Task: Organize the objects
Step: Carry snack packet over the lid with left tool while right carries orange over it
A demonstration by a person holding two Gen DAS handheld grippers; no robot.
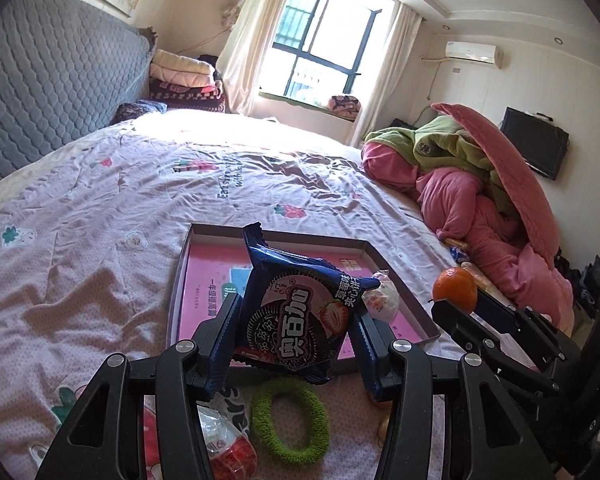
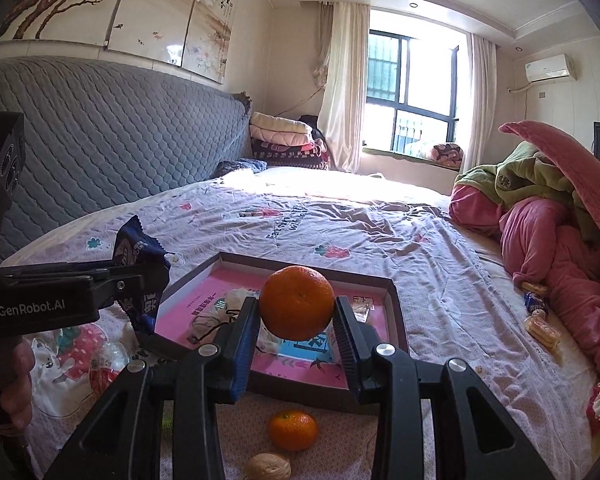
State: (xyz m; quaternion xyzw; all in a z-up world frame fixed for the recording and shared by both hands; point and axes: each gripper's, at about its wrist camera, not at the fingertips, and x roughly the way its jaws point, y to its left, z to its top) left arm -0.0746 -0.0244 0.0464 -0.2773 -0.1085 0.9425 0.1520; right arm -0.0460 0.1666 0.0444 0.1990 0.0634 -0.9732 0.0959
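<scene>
My left gripper [image 1: 296, 320] is shut on a dark blue cookie packet [image 1: 296, 312] and holds it above the near edge of a shallow pink-bottomed box [image 1: 208, 280] on the bed. My right gripper [image 2: 296, 312] is shut on an orange [image 2: 296, 302] and holds it above the same box [image 2: 396, 304]. The orange also shows at the right in the left wrist view [image 1: 455, 289]. The packet and left gripper show at the left in the right wrist view [image 2: 140, 264]. A small clear-wrapped item [image 1: 382, 298] lies in the box.
On the bedsheet near me lie a green hair tie [image 1: 290, 420], a second orange [image 2: 292, 430], a walnut [image 2: 269, 467] and a clear bag with red print [image 1: 228, 444]. Snack packets [image 2: 538, 312] lie right of the box. A pink and green blanket heap [image 2: 548, 208] fills the right side.
</scene>
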